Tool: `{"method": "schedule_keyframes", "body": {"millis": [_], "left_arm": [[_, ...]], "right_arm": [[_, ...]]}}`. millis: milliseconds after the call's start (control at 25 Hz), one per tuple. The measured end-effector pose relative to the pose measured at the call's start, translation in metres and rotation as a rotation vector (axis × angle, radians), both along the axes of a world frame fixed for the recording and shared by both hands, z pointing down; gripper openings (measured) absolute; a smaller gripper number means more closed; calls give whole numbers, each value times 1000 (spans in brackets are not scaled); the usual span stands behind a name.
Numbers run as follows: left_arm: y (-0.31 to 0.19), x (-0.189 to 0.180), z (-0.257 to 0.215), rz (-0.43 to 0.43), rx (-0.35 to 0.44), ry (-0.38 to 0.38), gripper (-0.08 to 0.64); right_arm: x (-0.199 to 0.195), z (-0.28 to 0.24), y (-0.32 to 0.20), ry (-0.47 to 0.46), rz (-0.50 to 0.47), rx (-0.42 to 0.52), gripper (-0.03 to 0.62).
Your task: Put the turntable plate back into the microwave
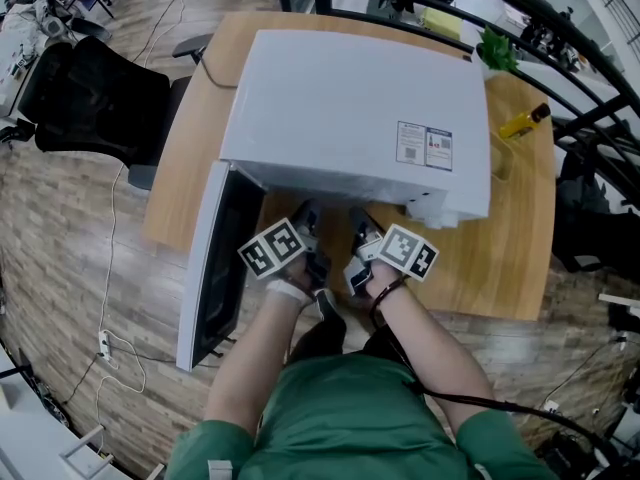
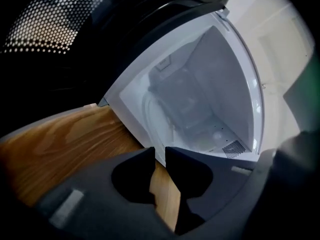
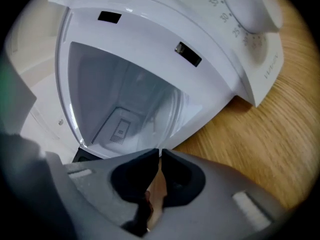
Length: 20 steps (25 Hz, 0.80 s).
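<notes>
The microwave [image 1: 350, 108] sits on the desk [image 1: 500, 268] with its door [image 1: 212, 268] swung wide to the left of the head view, so its mouth is free to take the plate. The person brings both tools in low under the front overhang, side by side, each rolled onto its side. That way one jaw sits above and one below a flat rim, which suits carrying a wide, thin disc level from two points.

The turntable plate [image 3: 115, 94] is clear glass and hard to make out. In the right gripper view it shows as a pale lens with a bright curved rim, rising from the jaws across the middle of the frame. It is at the microwave's mouth, not yet seated inside. Whether it rests on the desk or hangs free I cannot tell.

The right tongs [image 3: 160, 156] are clenched almost to nothing, with a thin glass edge pinched between the tips. The left tongs [image 2: 160, 156] show a narrow slit between the tips. They look clamped on the plate's rim too, though the glass there barely shows.
</notes>
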<state>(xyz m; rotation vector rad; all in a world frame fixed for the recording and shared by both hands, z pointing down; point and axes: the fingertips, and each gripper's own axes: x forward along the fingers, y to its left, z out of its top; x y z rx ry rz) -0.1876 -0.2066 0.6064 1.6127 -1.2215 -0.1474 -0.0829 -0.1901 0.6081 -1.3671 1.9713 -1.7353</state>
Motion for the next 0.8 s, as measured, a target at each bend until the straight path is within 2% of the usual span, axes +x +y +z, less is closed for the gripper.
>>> {"method": "schedule_keyframes", "body": {"millis": [160, 640, 800], "left_arm": [[-9, 0, 1, -5, 0, -3, 72], [-29, 9, 1, 63, 5, -56, 78], [-28, 9, 2, 78, 10, -67, 72]], "right_arm": [[-3, -2, -7, 2, -9, 10, 29], [4, 1, -33, 27, 6, 21, 28], [-2, -1, -36, 27, -22, 33, 28]]}}
